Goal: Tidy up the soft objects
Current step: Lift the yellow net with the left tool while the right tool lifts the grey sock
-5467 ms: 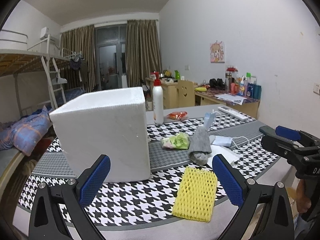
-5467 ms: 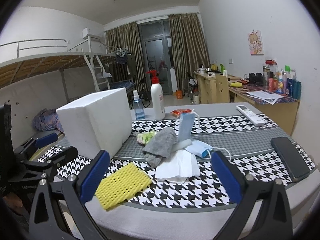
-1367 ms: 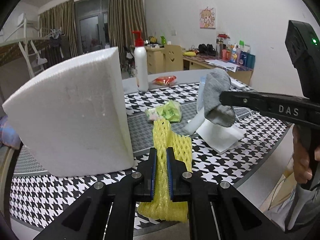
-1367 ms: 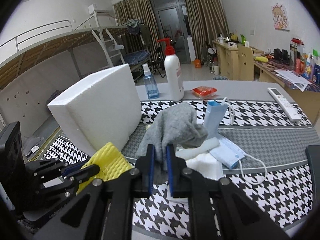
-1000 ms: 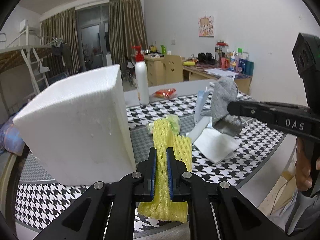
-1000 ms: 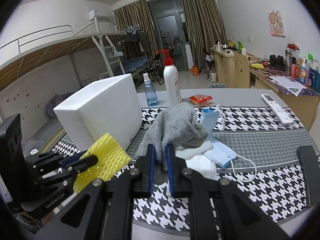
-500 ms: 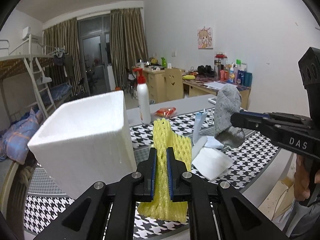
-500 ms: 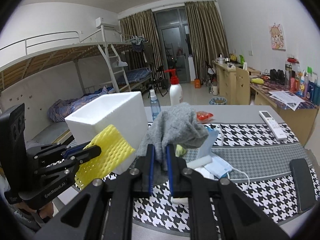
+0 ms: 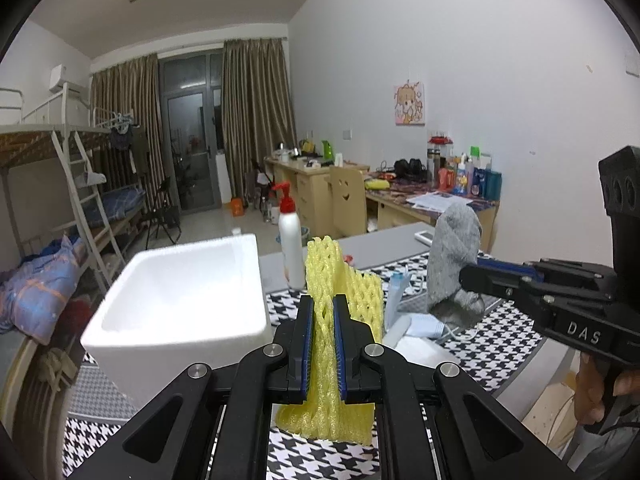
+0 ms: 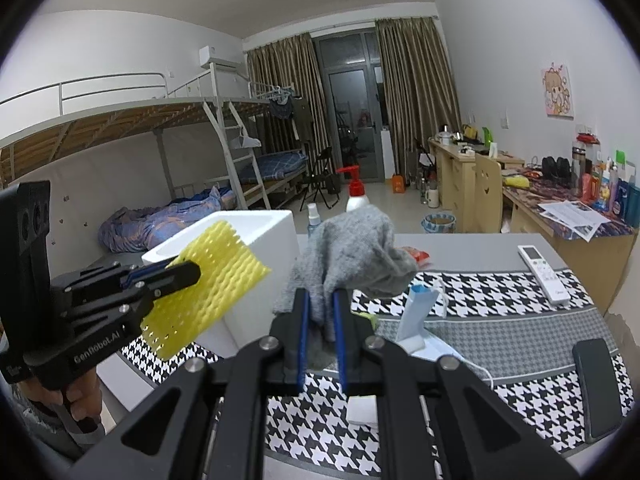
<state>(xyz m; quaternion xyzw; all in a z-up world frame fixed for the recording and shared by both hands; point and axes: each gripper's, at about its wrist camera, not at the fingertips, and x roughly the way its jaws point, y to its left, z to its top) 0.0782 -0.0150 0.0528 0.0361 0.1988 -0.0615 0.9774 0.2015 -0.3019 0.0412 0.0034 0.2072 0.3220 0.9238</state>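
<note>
My left gripper (image 9: pixel 323 312) is shut on a yellow foam net (image 9: pixel 340 276) and holds it in the air, just right of the open white foam box (image 9: pixel 180 300). The net also shows in the right wrist view (image 10: pixel 208 288), in front of the box (image 10: pixel 276 224). My right gripper (image 10: pixel 320 312) is shut on a grey sock (image 10: pixel 352 248), lifted above the table. The sock hangs from that gripper in the left wrist view (image 9: pixel 454 264), to the right of the net.
On the houndstooth tablecloth (image 10: pixel 500 344) lie a blue face mask and white tissue (image 10: pixel 420 344), a black phone (image 10: pixel 600 392), a white remote (image 10: pixel 544 268) and a pump bottle (image 9: pixel 290 248). A green packet (image 10: pixel 370 318) is partly hidden behind my right gripper.
Both grippers have risen with their loads. The view now looks down into the open top of the foam box, and the net and sock are higher above the table.
</note>
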